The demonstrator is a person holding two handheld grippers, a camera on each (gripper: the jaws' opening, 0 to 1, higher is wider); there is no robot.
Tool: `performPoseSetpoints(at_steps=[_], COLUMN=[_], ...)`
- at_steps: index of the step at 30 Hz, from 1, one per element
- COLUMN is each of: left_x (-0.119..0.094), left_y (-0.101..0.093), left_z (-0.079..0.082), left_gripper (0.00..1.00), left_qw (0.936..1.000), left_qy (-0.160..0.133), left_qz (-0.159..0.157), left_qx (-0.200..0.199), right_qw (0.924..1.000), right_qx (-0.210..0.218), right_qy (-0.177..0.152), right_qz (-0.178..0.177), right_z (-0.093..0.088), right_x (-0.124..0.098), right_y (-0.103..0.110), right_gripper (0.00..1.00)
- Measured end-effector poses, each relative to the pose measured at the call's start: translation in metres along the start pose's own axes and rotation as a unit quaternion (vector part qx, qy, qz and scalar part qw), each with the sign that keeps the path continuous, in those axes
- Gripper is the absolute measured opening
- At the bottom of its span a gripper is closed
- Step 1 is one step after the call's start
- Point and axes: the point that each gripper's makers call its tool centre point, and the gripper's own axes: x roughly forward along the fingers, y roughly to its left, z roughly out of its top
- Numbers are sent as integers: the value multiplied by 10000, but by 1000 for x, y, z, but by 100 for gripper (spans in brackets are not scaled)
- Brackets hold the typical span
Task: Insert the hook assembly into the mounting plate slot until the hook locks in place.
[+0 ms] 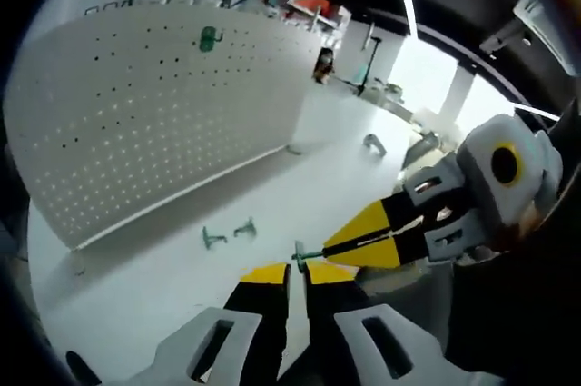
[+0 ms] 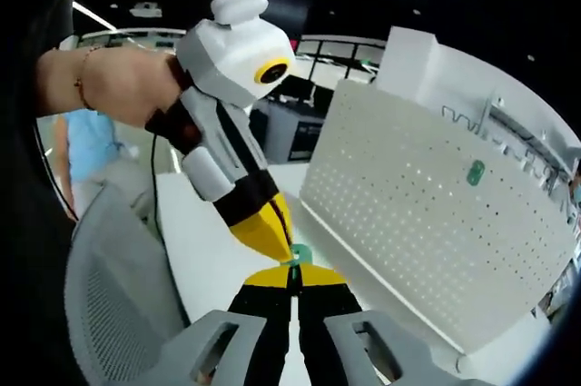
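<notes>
Left tongs and right tongs, tips meeting, both clamped on small green metal hook above white worktop, near white perforated pegboard.

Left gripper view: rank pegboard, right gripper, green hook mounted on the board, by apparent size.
1. pegboard
2. right gripper, though nearness to the camera inflates it
3. green hook on the board, far back, so it looks tiny
</notes>
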Motion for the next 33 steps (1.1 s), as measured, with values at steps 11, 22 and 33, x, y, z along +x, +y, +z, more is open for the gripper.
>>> performPoseSetpoints(at_steps=[11, 22, 33], left_x=[-3, -1, 7], left_y=[-2, 3, -1], left_z=[7, 0, -1], left_gripper=[42, 70, 68], left_qw=[9992, 9985, 9979], left_qy=[-382, -518, -646], left_qz=[-67, -7, 1], left_qx=[-64, -173, -98], right_qw=[9979, 9931, 9714], right_qx=[623, 986, 2283], right_qy=[-8, -35, -582], right_qz=[-194, -639, -291], right_z=[-9, -13, 5], right_x=[-6, -18, -17], right_y=[-24, -68, -63], right_gripper=[0, 0, 0])
